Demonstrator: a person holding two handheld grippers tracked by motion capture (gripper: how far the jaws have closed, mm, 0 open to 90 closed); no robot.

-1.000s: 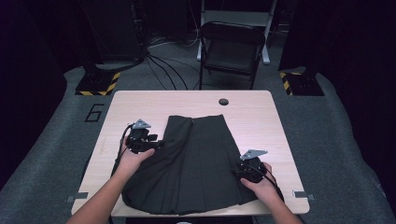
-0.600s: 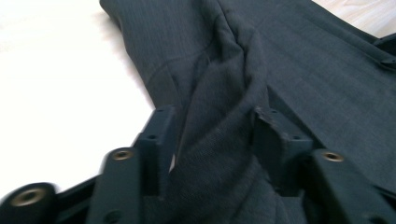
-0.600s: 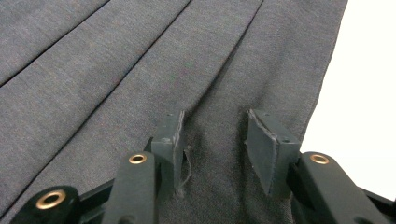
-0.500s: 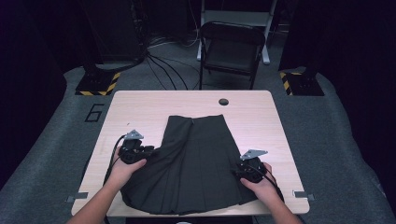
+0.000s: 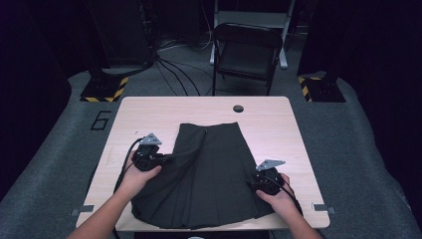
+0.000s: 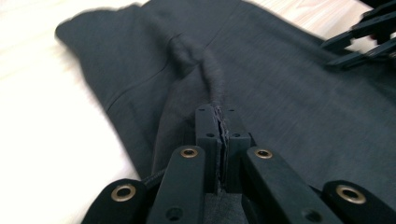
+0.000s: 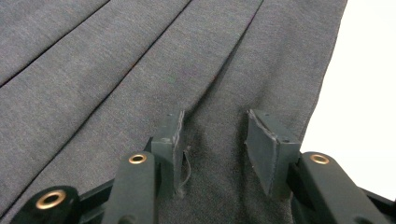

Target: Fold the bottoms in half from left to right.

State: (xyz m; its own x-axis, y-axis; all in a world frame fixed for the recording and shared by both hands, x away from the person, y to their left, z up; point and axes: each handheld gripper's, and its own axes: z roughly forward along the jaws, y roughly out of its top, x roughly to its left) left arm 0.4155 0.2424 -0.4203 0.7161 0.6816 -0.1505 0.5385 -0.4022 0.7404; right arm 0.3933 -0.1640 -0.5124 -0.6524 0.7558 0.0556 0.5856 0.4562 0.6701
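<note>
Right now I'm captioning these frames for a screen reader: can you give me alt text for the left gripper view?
The left gripper has its black jaws shut on a pinched ridge of a dark grey pleated skirt lying on a pale wooden table. The right gripper juts in at the upper right.

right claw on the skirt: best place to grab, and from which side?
Take the skirt at its right side edge, near the hem, coming in from the table's right. The fabric lies flat there with bare wood beside it, so one jaw could slide under. The right claw is open over that edge; the left claw already pinches a fold.
</note>
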